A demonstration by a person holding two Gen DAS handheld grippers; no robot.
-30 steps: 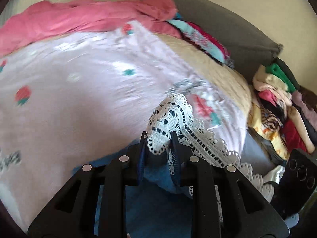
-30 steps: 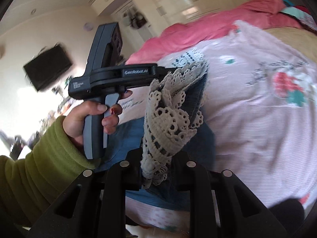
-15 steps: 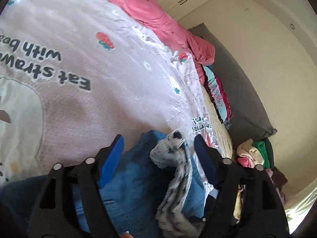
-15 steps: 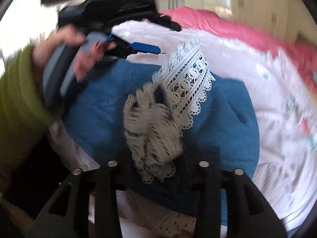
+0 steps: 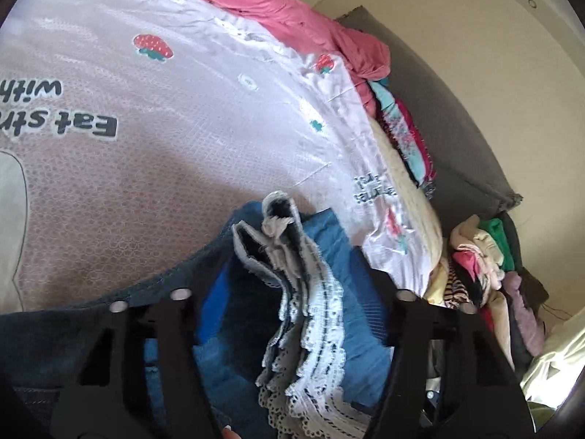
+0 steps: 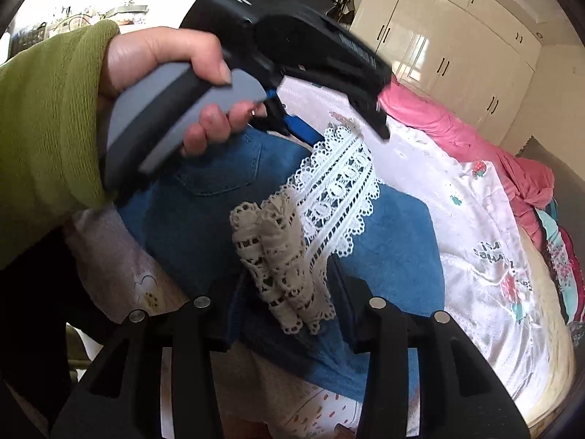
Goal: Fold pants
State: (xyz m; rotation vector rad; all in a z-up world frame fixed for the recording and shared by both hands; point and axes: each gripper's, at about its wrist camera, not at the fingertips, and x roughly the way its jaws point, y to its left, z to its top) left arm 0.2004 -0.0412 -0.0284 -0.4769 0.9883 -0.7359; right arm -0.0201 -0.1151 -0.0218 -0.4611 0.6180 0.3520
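Since a second ago: both grippers have let go of the lace hem and swung down over the bed; the pants now lie on the quilt.
Right gripper (image 6: 289,289): closest to us, black fingers (image 6: 343,292) closing, a rumpled strip of cream lace (image 6: 281,256) between them, pads not seen pressing it.
Left gripper (image 5: 292,292): fingers closing too, standing either side of the lace trim, not clamped on it.
Pants: blue denim pants with a white lace hem (image 6: 219,226), folded over in a heap at the near edge of the bed, back pocket facing up, lace lying across the top.
Left hand (image 6: 164,73): wrapped round the grey handle, green knitted sleeve (image 6: 47,128) behind it.
Quilt: pale pink strawberry-print quilt (image 5: 182,109) under the pants, black lettering on it.
Further back: crumpled pink blanket (image 5: 292,11) along the far edge of the bed.
Beyond: grey headboard (image 5: 438,128), a pile of mixed clothes (image 5: 482,256) beside the bed, cream wardrobe doors (image 6: 457,47) at the wall.
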